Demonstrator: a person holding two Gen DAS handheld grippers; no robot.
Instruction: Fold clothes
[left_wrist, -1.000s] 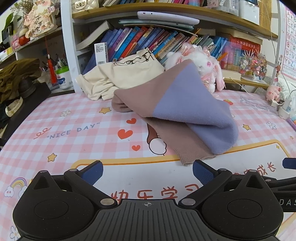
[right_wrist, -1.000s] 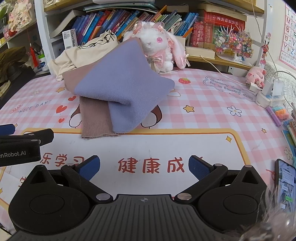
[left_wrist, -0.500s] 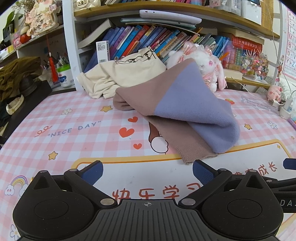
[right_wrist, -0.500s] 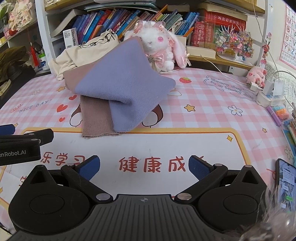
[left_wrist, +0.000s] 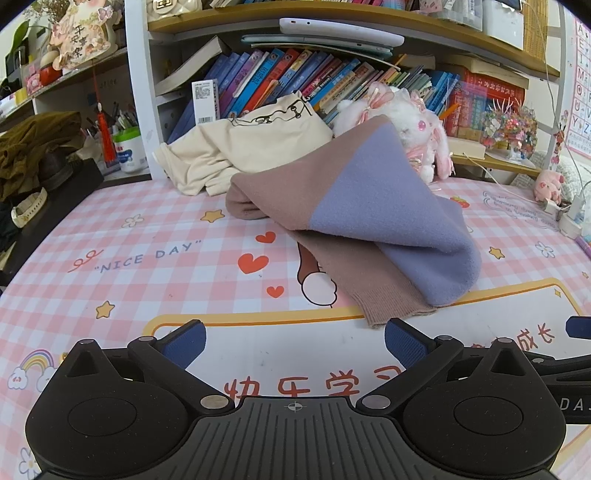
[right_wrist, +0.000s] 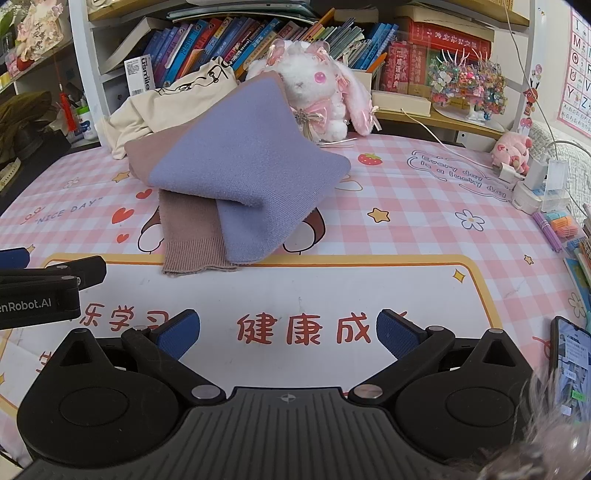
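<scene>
- A table under a pink checked mat (left_wrist: 155, 236) printed with hearts, stars and "NICE DAY".
- Behind it stands a white-framed bookshelf (left_wrist: 138, 92) with wooden boards.
- A row of leaning books (left_wrist: 280, 77) fills the shelf, with flat white devices stacked above them.
- A plush rabbit (right_wrist: 317, 92) sits at the back edge of the table.
- An alphabet chart (right_wrist: 578, 62) hangs on the right wall.
- A charger and cables (right_wrist: 535, 177) lie at the right; a phone (right_wrist: 570, 365) lies near the edge.
- Light is even and bright.

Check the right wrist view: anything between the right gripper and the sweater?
Nothing: between the right gripper and the sweater, the right wrist view shows only bare printed mat.
</scene>
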